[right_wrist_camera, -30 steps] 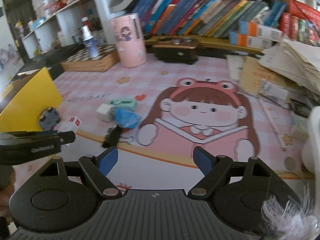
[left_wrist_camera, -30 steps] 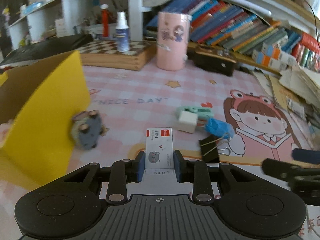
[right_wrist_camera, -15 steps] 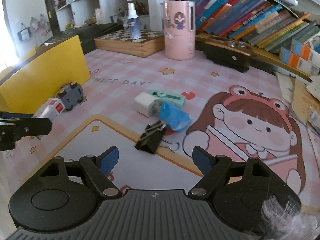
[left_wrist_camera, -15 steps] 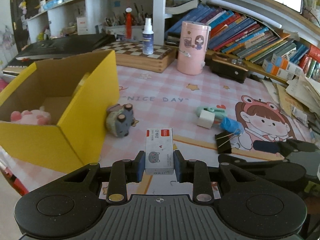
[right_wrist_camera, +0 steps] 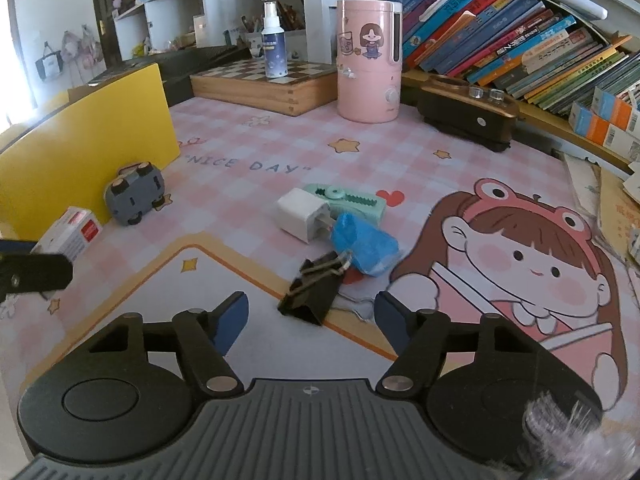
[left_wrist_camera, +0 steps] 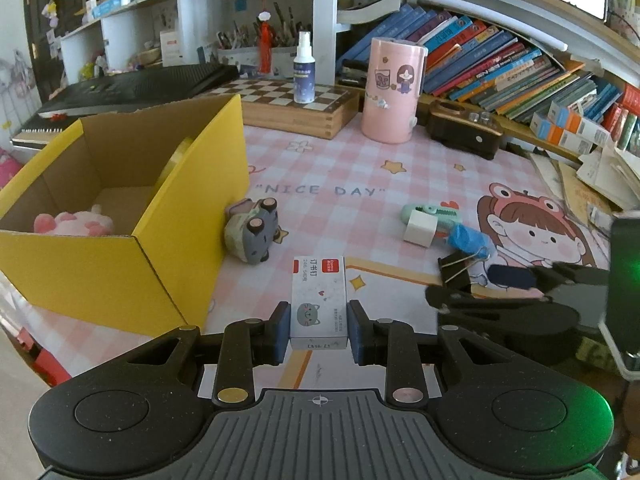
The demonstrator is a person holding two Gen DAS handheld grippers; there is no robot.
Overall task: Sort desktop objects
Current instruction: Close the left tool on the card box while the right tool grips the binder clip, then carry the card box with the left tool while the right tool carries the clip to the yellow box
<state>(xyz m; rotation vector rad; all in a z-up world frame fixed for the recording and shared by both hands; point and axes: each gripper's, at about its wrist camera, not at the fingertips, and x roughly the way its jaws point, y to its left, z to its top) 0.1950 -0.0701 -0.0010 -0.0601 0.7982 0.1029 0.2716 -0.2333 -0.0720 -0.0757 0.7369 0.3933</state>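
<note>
My left gripper [left_wrist_camera: 319, 330] is shut on a small white staple box [left_wrist_camera: 319, 300] with a red label, held above the mat beside the yellow cardboard box [left_wrist_camera: 80, 268]. A pink plush [left_wrist_camera: 72, 222] lies inside that box. My right gripper [right_wrist_camera: 312, 310] is low over the mat with its jaws closing. A black binder clip [right_wrist_camera: 310, 296] lies between its fingertips, and the pads stand apart from it. Past the clip lie a blue crumpled wad [right_wrist_camera: 364, 246], a white charger cube [right_wrist_camera: 302, 216] and a mint green stapler [right_wrist_camera: 352, 200]. A grey toy car [right_wrist_camera: 134, 194] leans against the yellow box.
At the back of the pink checked mat [left_wrist_camera: 340, 168] stand a pink humidifier [left_wrist_camera: 392, 92], a wooden chessboard case [left_wrist_camera: 288, 104] with a spray bottle [left_wrist_camera: 302, 68] on it, and a dark brown box [left_wrist_camera: 464, 128]. Books [left_wrist_camera: 500, 68] line the shelf; loose papers [left_wrist_camera: 600, 176] pile up at the right.
The left gripper drew back with the staple box, so the yellow box's inside shows. The right gripper swung left and down onto the binder clip, and its jaws narrowed.
</note>
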